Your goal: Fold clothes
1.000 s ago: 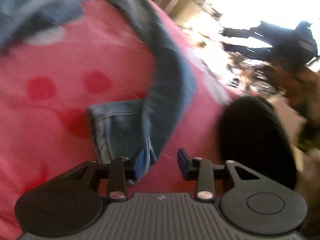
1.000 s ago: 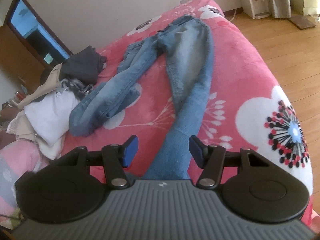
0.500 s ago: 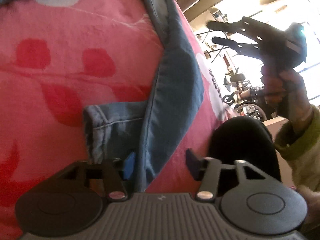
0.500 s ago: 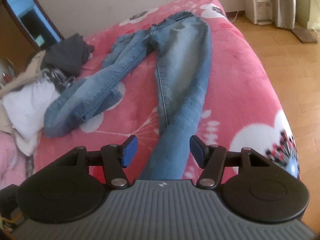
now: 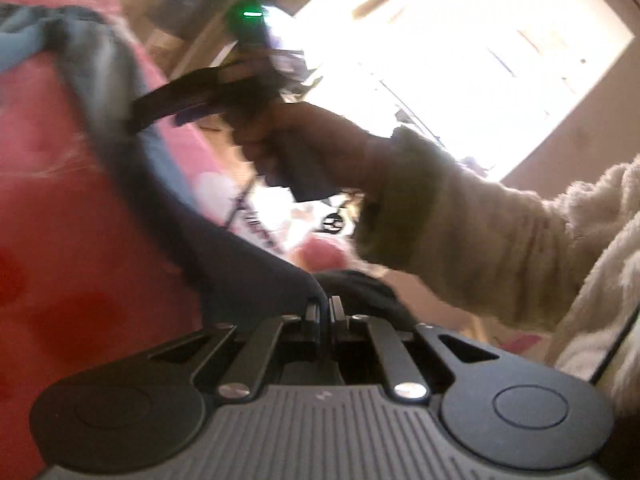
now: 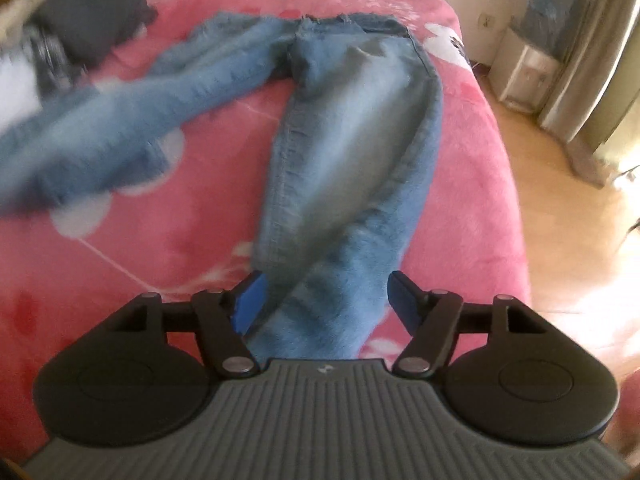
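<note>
Left gripper [image 5: 325,312]: its fingers are pressing nearly together on a dark fold of the jeans [image 6: 352,148], the cloth rising away from the tips toward the upper left of the left wrist view.
Right gripper [image 6: 323,300]: its blue-padded fingers are standing wide apart, straddling one trouser leg without gripping it.
Jeans: they are lying spread across the pink flowered bed cover [image 6: 472,184], waistband at the far end, the other leg trailing off to the left.
Person: a hand [image 5: 296,140] in a fuzzy cream sleeve [image 5: 480,232] is holding the right tool over the bed.
Background: a blurred pile of clothes [image 6: 84,20] is sitting at the far left corner.
</note>
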### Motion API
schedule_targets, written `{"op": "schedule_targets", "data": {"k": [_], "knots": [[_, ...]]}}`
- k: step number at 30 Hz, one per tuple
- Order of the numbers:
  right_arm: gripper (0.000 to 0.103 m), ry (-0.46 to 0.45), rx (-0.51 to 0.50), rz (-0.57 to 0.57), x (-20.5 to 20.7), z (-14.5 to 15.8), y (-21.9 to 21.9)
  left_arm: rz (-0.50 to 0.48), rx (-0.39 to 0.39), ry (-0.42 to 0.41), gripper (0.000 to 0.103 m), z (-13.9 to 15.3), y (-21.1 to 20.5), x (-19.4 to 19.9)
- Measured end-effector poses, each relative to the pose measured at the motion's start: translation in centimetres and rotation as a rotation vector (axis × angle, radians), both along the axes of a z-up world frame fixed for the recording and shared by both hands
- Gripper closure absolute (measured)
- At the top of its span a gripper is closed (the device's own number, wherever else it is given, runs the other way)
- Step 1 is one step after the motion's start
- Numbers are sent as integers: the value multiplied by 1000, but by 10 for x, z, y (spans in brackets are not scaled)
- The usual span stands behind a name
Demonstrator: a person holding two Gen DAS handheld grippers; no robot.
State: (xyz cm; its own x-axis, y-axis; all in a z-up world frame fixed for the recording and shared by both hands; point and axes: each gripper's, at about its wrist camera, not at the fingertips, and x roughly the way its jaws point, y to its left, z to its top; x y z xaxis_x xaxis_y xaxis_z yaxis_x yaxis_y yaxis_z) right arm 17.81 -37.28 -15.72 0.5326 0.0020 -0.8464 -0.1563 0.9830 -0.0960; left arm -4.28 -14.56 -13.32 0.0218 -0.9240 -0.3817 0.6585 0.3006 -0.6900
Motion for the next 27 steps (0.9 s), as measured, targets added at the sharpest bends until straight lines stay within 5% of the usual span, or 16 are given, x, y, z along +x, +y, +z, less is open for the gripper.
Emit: {"op": "schedule_targets", "data": {"k": [8, 10, 12, 13, 19, 24, 27], "knots": [[36, -3, -75, 97, -1, -1, -7, -179, 18, -133, 99, 17, -59, 1], [44, -13, -120, 128, -2, -4, -8, -201, 34, -144, 99, 18, -68, 3], [95, -31, -162, 118, -3, -7, -16, -217, 42, -155, 99, 21, -73, 4], [100, -41, -167, 92, -2, -7, -23, -222, 40, -158, 99, 23, -76, 6], [100, -95, 117, -183, -11, -6, -114, -251, 37, -85, 98, 17, -102, 23], [100, -35, 413, -366, -16, -51, -179, -284, 91, 23, 98, -1, -128, 36], [90, -27, 543, -439, -31, -54, -204, -291, 96, 61, 84, -4, -135, 43]]}}
